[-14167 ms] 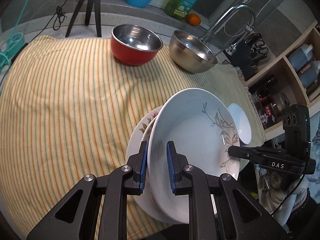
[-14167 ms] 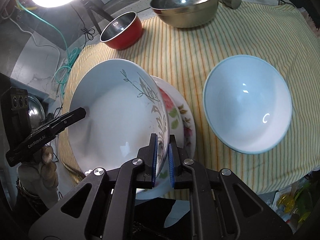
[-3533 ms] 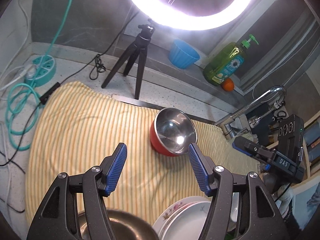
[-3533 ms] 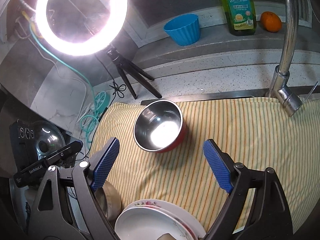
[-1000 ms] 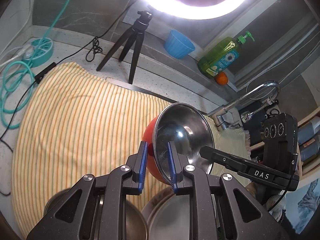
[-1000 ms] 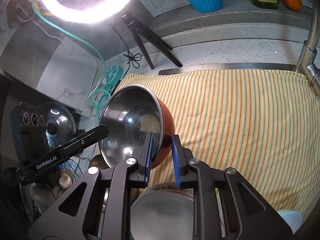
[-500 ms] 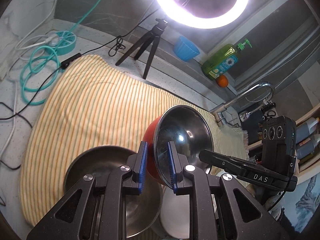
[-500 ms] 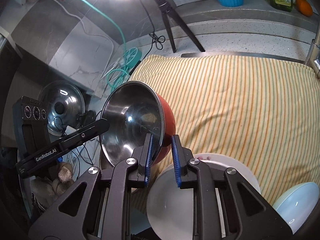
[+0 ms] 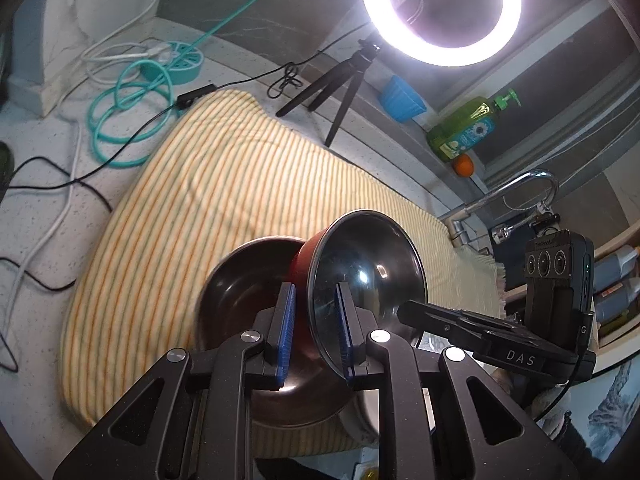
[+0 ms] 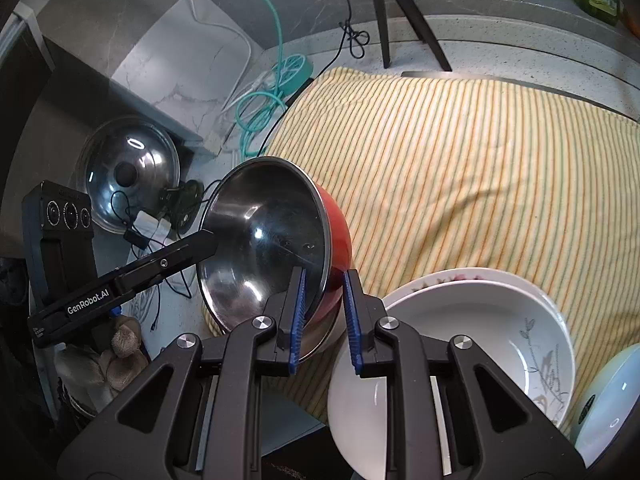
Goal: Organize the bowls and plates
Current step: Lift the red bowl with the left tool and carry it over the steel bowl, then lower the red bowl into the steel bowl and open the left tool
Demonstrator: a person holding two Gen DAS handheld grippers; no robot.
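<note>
Striped yellow cloth (image 9: 208, 200) spread over the table (image 9: 48, 152). Bright ring light (image 9: 440, 8) up on a small black tripod (image 9: 332, 80). Blue cup (image 9: 402, 100) behind it, then green soap bottle (image 9: 468, 132) with a little orange (image 9: 463, 166) just beside. Silver tap (image 9: 516, 192) at the right. Coiled teal cord (image 9: 120, 120) lying at the left. Shiny pot lid (image 10: 128, 172) down beside the table.

Left gripper (image 9: 314, 330), right gripper (image 10: 323, 317) — fingers clamped.
</note>
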